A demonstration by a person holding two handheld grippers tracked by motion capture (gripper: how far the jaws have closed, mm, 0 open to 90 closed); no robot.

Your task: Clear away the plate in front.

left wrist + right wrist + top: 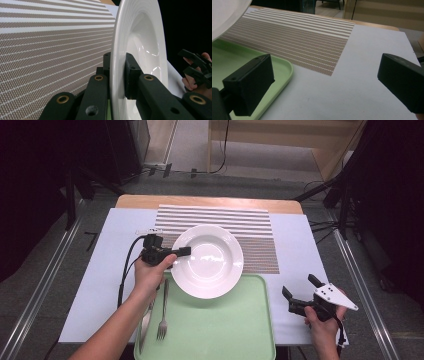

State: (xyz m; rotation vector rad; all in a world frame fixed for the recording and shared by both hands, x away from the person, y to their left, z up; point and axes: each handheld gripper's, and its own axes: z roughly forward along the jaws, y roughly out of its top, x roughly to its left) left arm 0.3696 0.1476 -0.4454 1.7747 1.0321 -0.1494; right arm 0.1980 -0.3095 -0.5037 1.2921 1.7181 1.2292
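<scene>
**Left tongs pinching the plate rim, right tongs spread and idle**

Tongs first: the left black two-jaw gripper is clamped on the left rim of the wide-rimmed round white ceramic plate, one jaw on each face of the rim. You can see that really well in the left gripper view, where the plate stands edge-on between the jaws. From the high view the plate overlaps both the brown-and-white striped woven placemat and the far edge of the pale green plastic tray. Can't tell if it's lifted or resting.

Near the tray's left edge, just below the left hand, lies a silver metal fork, with another piece of cutlery beside it, too blurry to name.

Over to the right, the right black two-jaw gripper sits beside the tray above the white table cover, jaws wide apart with nothing between them. In the right gripper view the tray corner is at left and the placemat lies ahead.
</scene>
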